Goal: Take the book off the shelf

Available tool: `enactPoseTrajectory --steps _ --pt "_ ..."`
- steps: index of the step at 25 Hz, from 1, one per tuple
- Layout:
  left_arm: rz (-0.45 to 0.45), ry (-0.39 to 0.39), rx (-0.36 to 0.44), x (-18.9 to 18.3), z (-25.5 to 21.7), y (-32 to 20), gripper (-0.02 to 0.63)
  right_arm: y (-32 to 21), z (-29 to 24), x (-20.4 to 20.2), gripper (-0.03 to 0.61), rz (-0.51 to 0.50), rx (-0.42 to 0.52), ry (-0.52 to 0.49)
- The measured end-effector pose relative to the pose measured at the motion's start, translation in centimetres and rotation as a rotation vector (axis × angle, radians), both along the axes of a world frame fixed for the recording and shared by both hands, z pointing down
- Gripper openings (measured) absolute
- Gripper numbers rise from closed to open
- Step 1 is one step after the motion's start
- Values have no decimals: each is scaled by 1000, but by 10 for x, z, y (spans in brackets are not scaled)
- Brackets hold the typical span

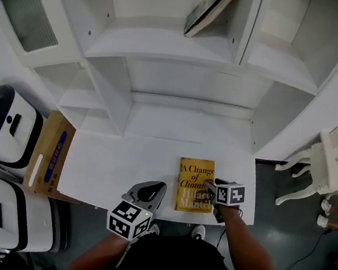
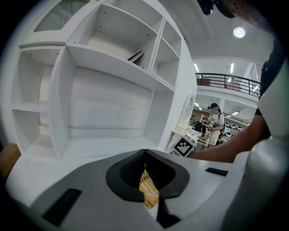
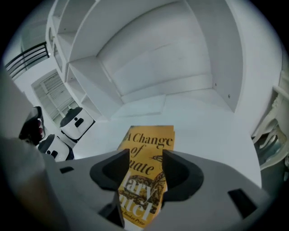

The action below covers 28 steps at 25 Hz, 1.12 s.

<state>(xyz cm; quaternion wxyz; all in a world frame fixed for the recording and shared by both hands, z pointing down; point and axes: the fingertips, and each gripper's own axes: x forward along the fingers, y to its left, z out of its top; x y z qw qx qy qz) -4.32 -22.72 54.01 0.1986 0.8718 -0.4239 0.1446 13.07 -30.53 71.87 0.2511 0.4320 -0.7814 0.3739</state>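
**Yellow book lies flat on white counter, a gripper at either side**

Head view: the yellow book (image 1: 194,186) rests cover-up on the counter (image 1: 122,168) below the shelves, with the right gripper (image 1: 211,189) at its right edge and the left gripper (image 1: 157,190) near its left. Left gripper view: jaws pressed together, holding nothing. Right gripper view: jaws spread wide above the cover.
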Motion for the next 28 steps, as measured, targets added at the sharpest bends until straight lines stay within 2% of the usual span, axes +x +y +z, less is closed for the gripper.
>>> enactPoseTrajectory --steps 4,6,10,16,20,28 --pt "19 -10 6 0 -1 0 11 8 -66 -15 232 6 190 -83" --pt "25 -10 13 0 -3 -1 11 16 -102 -22 210 1 275 -121" --pt "36 0 38 1 -11 -2 11 35 -160 -29 84 -7 405 -164" --pt "62 6 66 9 -22 -1 11 57 -204 -34 41 -8 492 -233" --pt "83 2 83 12 -28 1 11 69 -220 -42 29 -32 562 -208" --pt "99 -5 98 4 -33 4 11 76 -219 -53 29 -29 564 -179"
